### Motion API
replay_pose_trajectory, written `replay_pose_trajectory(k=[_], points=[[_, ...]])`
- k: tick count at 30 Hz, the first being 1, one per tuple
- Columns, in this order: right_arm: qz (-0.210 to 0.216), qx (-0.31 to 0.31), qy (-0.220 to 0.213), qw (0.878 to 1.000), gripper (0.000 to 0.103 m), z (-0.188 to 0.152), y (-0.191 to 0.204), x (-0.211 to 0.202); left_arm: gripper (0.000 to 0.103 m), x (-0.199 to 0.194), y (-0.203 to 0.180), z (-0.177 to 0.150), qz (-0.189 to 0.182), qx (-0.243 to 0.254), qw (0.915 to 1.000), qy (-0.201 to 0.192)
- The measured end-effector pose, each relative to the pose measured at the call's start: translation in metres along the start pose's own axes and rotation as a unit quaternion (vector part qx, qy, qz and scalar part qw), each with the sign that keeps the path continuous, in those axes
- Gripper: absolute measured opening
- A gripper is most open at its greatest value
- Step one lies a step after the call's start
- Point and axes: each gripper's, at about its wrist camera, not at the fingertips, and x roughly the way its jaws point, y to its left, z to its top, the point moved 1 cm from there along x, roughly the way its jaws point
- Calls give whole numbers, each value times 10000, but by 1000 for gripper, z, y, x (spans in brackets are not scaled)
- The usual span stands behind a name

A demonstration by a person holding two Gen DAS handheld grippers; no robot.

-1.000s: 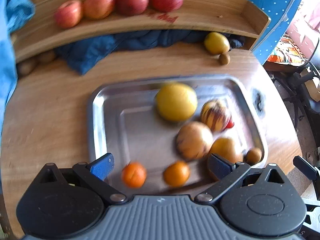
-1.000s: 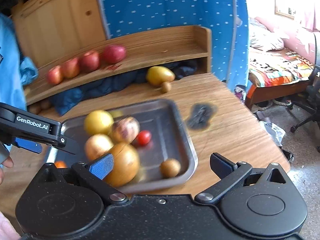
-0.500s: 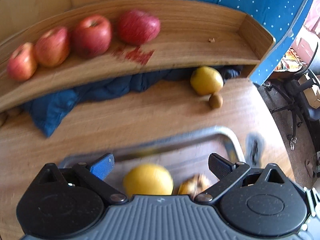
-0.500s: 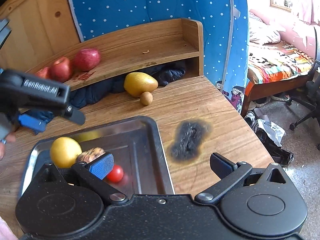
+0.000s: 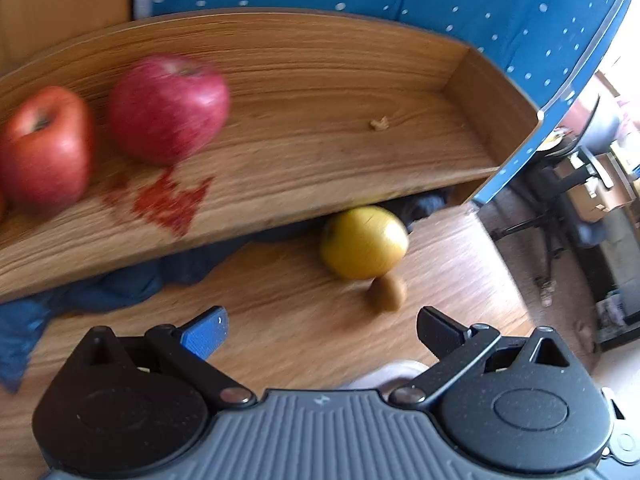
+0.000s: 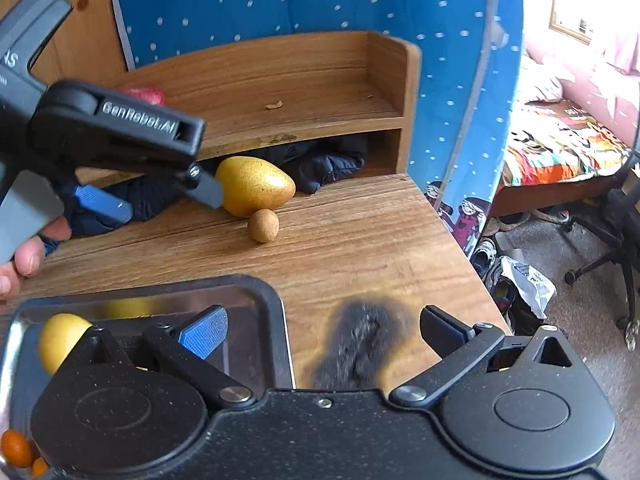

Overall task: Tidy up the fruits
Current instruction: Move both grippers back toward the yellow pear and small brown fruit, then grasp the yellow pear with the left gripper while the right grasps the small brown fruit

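Note:
A yellow pear (image 5: 364, 242) and a small brown fruit (image 5: 387, 294) lie on the wooden table just under the shelf. My left gripper (image 5: 322, 332) is open and empty, a short way in front of them. Two red apples (image 5: 168, 106) (image 5: 42, 146) sit on the shelf (image 5: 320, 148) above. In the right wrist view the left gripper (image 6: 156, 200) hovers just left of the pear (image 6: 256, 186). My right gripper (image 6: 322, 332) is open and empty over the metal tray's corner (image 6: 276, 320). A yellow fruit (image 6: 60, 340) and small oranges (image 6: 16, 448) lie in the tray.
Dark blue cloth (image 5: 120, 284) is bunched under the shelf. A black burn mark (image 6: 360, 344) stains the table right of the tray. A hand (image 6: 24, 256) holds the left gripper. The table edge, an office chair (image 6: 612, 220) and a bed lie to the right.
My left gripper has moved forward off the tray toward the pear under the shelf. The right gripper has also shifted forward, so most of the tray has dropped out of its view.

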Motion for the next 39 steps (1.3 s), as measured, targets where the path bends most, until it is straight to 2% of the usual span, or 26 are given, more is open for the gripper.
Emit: replay_pose_trajectory(k=[4, 12, 16, 19, 25, 28, 35, 39], points=[[27, -148, 52, 9999, 102, 13, 4, 17, 102, 15, -1, 10, -251, -30, 9997, 27], [98, -382, 17, 9992, 99, 28, 19, 37, 102, 37, -5, 25, -478, -84, 9986, 188], [139, -548, 58, 9984, 97, 32, 27, 48, 102, 51, -3, 29, -647, -381, 9963, 429], [188, -581, 92, 9981, 94, 36, 31, 57, 102, 57, -2, 32, -724, -590, 9945, 464], [281, -604, 142, 9977, 81, 46, 34, 71, 102, 62, 3, 36, -743, -834, 9929, 406], [315, -698, 157, 9969, 70, 49, 36, 75, 100, 63, 5, 39, -744, -864, 9927, 399], [428, -769, 175, 9960, 49, 55, 38, 85, 91, 61, 12, 42, -739, -973, 9921, 291], [534, -740, 190, 9956, 41, 57, 39, 88, 82, 64, 9, 44, -813, -943, 9918, 276]])
